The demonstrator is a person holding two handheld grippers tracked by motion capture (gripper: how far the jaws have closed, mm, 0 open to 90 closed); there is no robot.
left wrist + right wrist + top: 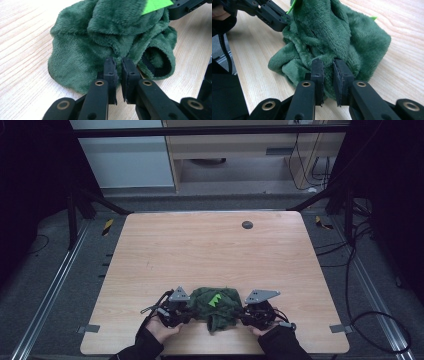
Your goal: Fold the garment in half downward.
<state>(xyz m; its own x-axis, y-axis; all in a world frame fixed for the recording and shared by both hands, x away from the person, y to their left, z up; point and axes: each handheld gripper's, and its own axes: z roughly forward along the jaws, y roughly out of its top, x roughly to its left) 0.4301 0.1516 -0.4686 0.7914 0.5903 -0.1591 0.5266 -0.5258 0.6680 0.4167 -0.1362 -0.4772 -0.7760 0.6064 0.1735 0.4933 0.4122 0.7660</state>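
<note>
Your left gripper (119,65) has its jaws nearly closed, pinching a fold of the green fleece garment (100,45); its view shows a black ribbed cuff (156,68) just right of the jaws. Right gripper (328,67): jaws slightly wider, fleece bunched between them. High view adds a bright green tag (215,298) on top of the pile, which lies between both grippers near the surface (210,250) front edge. Both hands low, wrists inward.

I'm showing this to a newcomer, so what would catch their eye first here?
A crumpled dark green fleece garment with a bright green patch sits at the table's near edge. The left claw and right claw flank it, each nearly closed on a fold of fleece.
</note>
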